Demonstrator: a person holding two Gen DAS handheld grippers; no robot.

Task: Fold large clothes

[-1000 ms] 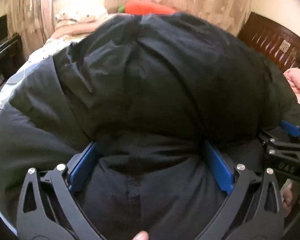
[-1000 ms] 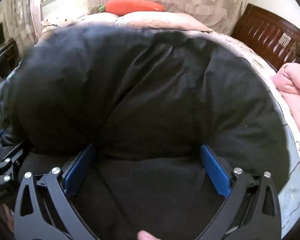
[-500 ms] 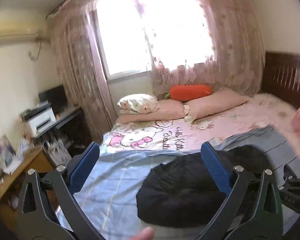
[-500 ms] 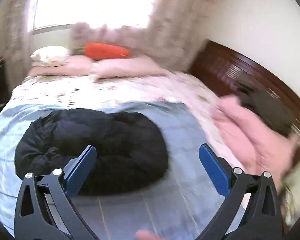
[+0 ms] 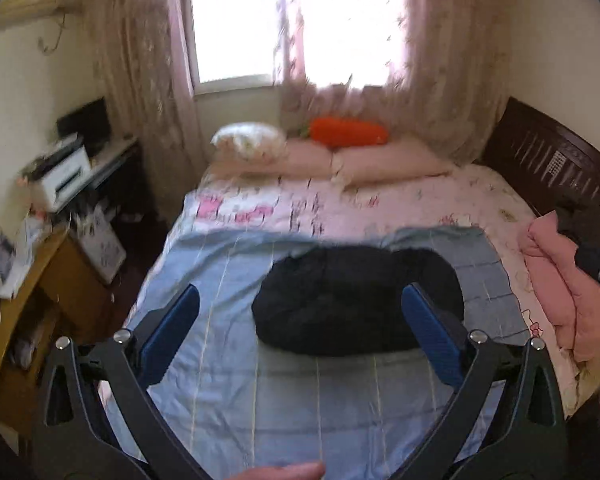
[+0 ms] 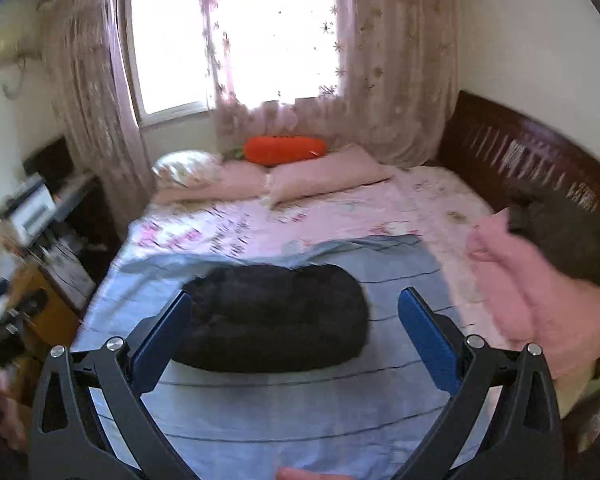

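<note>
- My left gripper (image 5: 300,308) is spread wide with nothing between its blue pads (image 5: 172,326), held up above the bed (image 5: 228,400).
- My right gripper (image 6: 294,314) is just as wide and empty, also raised over the bed.
- The black padded garment (image 5: 356,300) lies in a compact bundle on the light blue sheet (image 5: 300,408). From the left gripper it sits straight ahead and below, leaning toward the right finger.
- From the right gripper the garment (image 6: 276,316) sits ahead and below, closer to the left finger; no finger touches it.
- Beyond the bundle I see pink pillows (image 5: 388,162) and an orange carrot cushion (image 5: 348,132) under the curtained window (image 5: 236,20).
- To the right of both grippers a folded pink blanket (image 6: 540,304) rests by the dark wooden headboard (image 6: 520,156).
- Off to the left of my left gripper stands a desk with a white printer (image 5: 62,174).
- Both views are somewhat motion-blurred.
</note>
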